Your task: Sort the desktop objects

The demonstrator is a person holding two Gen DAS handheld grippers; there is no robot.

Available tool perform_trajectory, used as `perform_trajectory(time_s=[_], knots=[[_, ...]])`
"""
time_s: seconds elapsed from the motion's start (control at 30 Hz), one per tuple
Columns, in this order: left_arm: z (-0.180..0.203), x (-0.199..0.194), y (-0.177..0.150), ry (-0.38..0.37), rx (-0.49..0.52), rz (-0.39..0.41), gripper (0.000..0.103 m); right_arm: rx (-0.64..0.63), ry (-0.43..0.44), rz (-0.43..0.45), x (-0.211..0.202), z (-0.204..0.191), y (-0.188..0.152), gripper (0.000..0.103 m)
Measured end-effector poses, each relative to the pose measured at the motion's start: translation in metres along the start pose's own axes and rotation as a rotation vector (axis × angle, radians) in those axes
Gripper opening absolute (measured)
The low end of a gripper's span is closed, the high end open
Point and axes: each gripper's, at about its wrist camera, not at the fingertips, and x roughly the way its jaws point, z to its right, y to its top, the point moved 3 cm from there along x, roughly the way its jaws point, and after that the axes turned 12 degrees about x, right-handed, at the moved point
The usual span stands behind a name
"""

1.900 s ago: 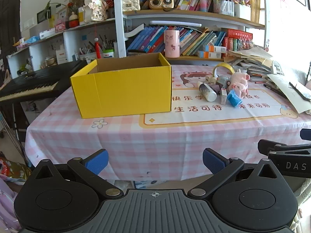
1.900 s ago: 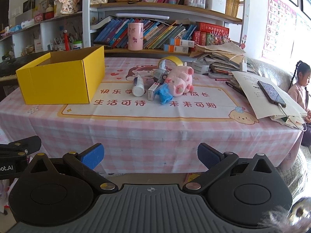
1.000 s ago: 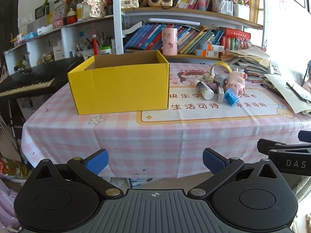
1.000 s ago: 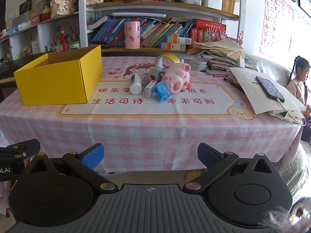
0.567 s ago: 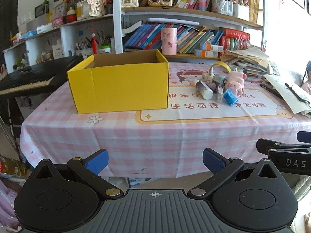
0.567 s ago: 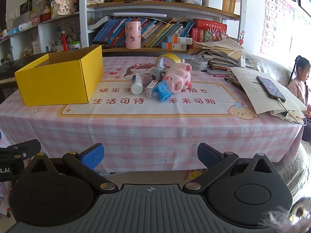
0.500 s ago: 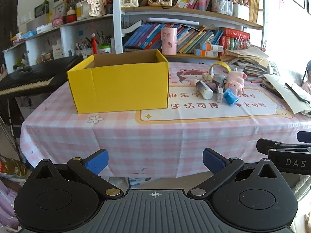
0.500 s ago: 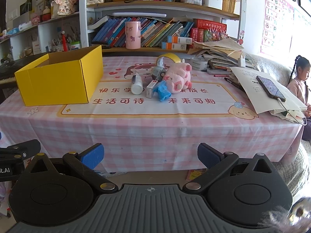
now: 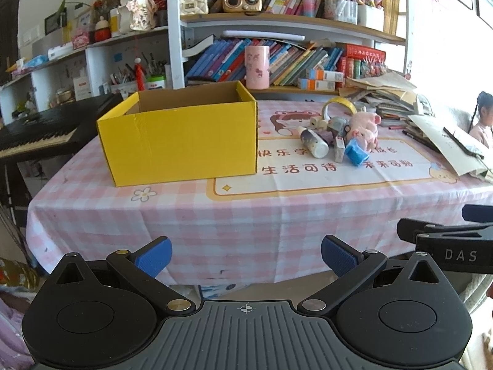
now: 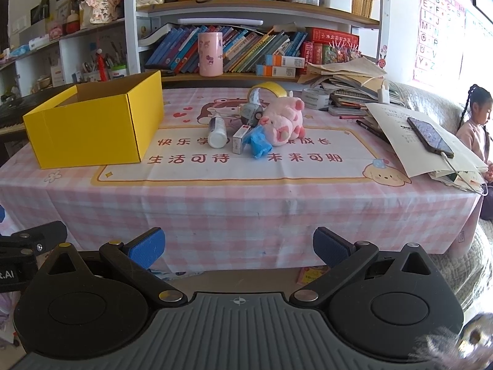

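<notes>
- Sitting on the surface [image 10: 234, 197], the yellow box [image 10: 92, 129] is open-topped; only bare cardboard walls show inside, its floor hidden.
- Just right of it lies a cluster: white bottle [image 10: 216, 131], small carton [image 10: 239, 139], blue item [image 10: 258, 142], pink pig plush [image 10: 285, 121], yellow tape roll [image 10: 267, 90].
- Left tool [image 9: 245, 254] and right tool [image 10: 236, 246] hang before the surface edge, jaws spread, empty.

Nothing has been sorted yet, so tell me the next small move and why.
Probably bring the right gripper forward over the table edge toward the blue item at the front of the pile by the pink pig plush. Both grippers hang open and empty short of the table, the pile lies to the right of the yellow box, and that item lies nearest.
</notes>
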Motion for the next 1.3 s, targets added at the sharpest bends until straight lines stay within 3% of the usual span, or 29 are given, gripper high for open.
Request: perform_trajectory(time_s=[0.5,1.3], knots=[[-0.0009,0.0013,-0.0012,-0.017,-0.003,0.001,0.103,0.008,0.064,-0.013,-0.0014,-0.0051,0.0028,0.103],[0.0003,-0.0026,-0.0022,-0.004,0.002,-0.002,0.103,0.016,0.069,-0.037,-0.0009,-0.0067,-0.0029,0.103]])
